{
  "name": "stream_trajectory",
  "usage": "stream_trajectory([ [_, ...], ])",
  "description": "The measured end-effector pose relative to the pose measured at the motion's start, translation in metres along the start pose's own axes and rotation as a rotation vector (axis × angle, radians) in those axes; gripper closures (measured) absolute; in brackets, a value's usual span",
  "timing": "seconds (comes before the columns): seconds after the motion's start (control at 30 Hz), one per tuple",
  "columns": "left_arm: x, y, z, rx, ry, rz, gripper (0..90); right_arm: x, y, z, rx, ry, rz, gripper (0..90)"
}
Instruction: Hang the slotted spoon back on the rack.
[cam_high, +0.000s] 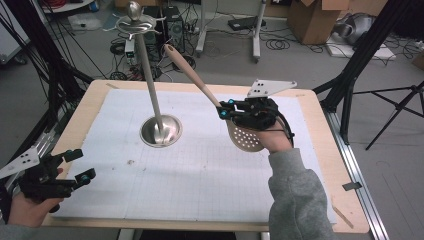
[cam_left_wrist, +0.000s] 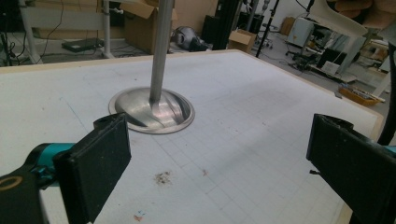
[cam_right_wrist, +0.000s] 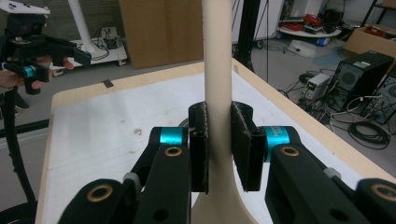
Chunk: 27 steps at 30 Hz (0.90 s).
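My right tool (cam_high: 223, 111) pinches the spoon (cam_high: 200, 87) low on its handle, which slants up toward the stand's (cam_high: 150, 75) hooks; left tool (cam_high: 80, 165) spread, idle.

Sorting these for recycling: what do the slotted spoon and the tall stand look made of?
Slotted spoon: matte beige, no visible grain, so likely plastic, though pale wood is possible. Stand: brushed metal, probably steel, its dished base and pole showing soft reflections.

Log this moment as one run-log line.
right gripper: shut on slotted spoon handle, spoon off the table | left gripper: jaws open, empty | metal stand: upright on mat
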<state>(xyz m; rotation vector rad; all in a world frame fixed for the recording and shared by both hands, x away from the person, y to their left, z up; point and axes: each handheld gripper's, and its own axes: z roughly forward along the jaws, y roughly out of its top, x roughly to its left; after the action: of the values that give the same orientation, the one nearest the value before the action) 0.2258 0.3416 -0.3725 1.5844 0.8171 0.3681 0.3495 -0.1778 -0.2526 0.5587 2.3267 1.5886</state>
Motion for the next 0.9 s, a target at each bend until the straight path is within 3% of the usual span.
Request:
stream_trajectory([
  [0.4,0.0,-0.001,-0.001,-0.002,0.0,-0.007,6.8,-0.004,0.02,-0.008,0.032,0.008,-0.016,78.2],
  [0.9,0.002,-0.002,-0.002,-0.001,0.002,-0.003,6.4,-0.009,0.036,-0.006,0.013,0.025,0.022,78.2],
])
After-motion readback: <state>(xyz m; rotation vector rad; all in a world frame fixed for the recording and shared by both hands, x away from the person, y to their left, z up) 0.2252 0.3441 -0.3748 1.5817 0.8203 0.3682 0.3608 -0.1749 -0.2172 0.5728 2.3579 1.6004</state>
